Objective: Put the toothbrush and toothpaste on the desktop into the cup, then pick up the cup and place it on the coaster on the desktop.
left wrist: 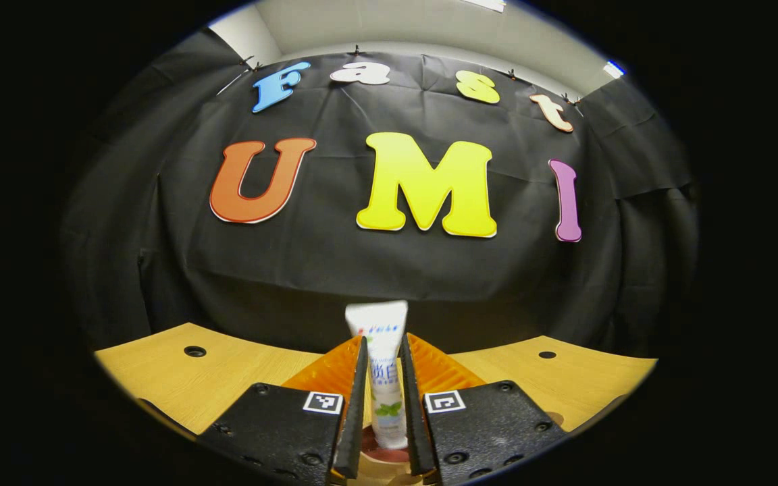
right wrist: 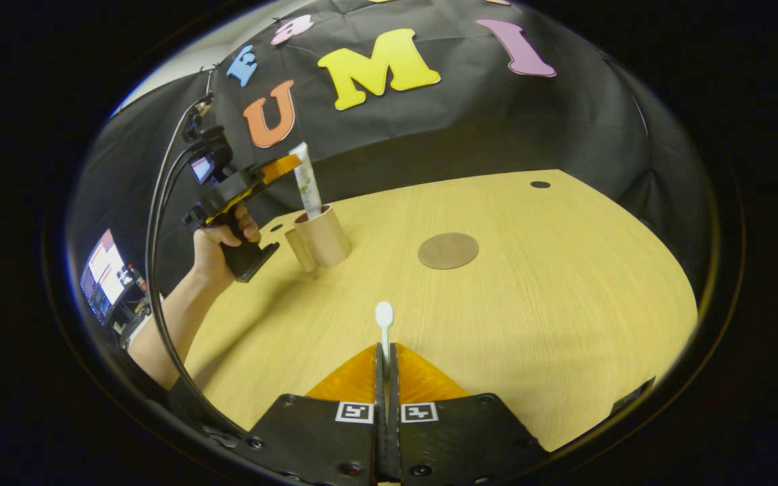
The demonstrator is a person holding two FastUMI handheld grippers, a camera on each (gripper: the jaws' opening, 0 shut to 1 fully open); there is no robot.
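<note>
Toothbrush (right wrist: 384, 324) handle hidden between fingers (right wrist: 379, 378)

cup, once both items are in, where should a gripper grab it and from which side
Probably the cup by its plain cylindrical wall, mid-height, coming in level from the open desk side. It stands upright, and the toothpaste held by the left gripper sticks up from its mouth, blocking a top grasp.

wood desk (right wrist: 531, 304) w/ holes | screen (right wrist: 102, 270) far left | black cables (right wrist: 159, 202)

Recording booth: black cloth (left wrist: 335, 270) hanging behind a wooden desktop (right wrist: 497, 304), a lit monitor (right wrist: 102, 270) glowing at lower left.
</note>
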